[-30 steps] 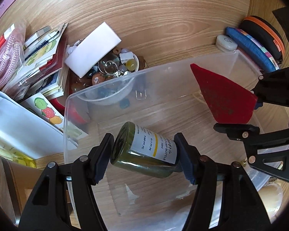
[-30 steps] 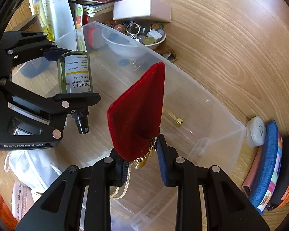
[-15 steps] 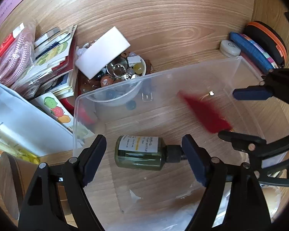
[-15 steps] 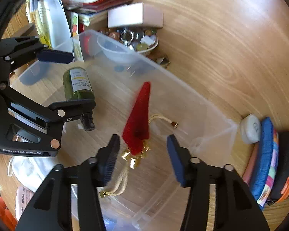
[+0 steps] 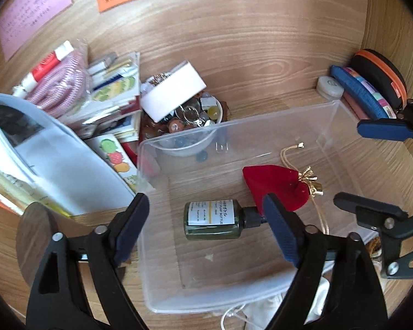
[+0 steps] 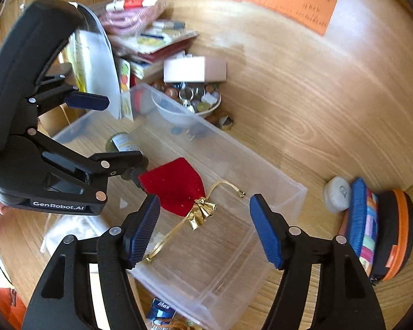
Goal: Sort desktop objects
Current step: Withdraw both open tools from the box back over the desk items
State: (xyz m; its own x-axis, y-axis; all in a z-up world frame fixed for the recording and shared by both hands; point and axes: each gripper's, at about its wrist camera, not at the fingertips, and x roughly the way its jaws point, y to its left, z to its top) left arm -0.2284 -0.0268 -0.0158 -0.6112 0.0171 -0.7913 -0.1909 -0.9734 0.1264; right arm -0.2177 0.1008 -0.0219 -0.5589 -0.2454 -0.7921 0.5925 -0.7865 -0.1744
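Observation:
A clear plastic bin [image 5: 261, 299] [image 6: 275, 184] stands on the wooden desk. A green pump bottle [image 5: 210, 220] [image 6: 121, 141] lies on its side on the bin floor. A red pouch with a gold bow and cord [image 5: 278, 187] [image 6: 176, 185] lies beside it to the right. My left gripper [image 5: 206, 228] is open and empty, raised above the bottle. My right gripper [image 6: 203, 228] is open and empty, raised above the pouch's bow. Each gripper also shows at the edge of the other's view.
A white bowl of trinkets [image 5: 190, 126] [image 6: 190, 104] and a white box [image 5: 173, 93] stand behind the bin. Papers and packets [image 5: 96, 93] pile at the left. Pouches, an orange-rimmed case [image 6: 385, 225] and a white disc [image 6: 337, 194] lie at the right.
Both grippers opened and let go: the bottle and the red pouch dropped into the bin. Both grippers then pulled back and up.

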